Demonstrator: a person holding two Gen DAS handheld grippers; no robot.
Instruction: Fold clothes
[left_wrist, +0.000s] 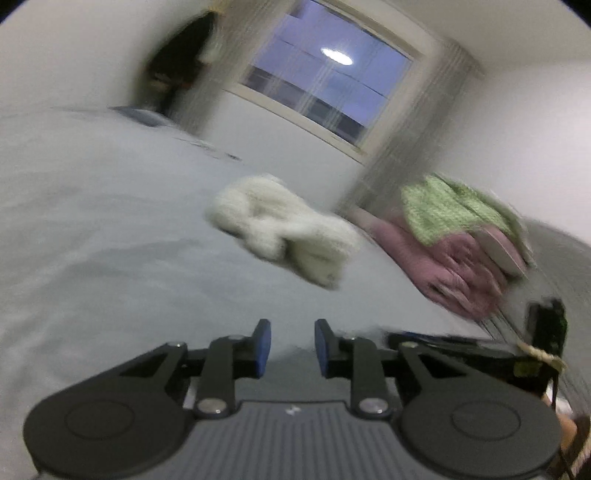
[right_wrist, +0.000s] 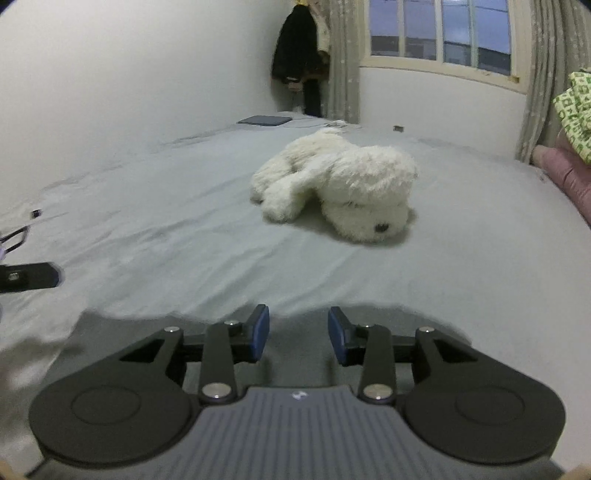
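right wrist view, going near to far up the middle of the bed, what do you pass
right gripper, open and empty → bare grey bedsheet → white plush dog lying on its side → dark flat pad at the far edge of the bed → dark coat hanging in the corner

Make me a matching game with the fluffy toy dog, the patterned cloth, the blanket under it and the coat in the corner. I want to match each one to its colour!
Things:
1. fluffy plush toy dog
2. patterned cloth
3. folded blanket
4. hanging coat

Colours:
A. pink
B. black
C. white
D. green

Pairs: 1-C, 2-D, 3-A, 4-B
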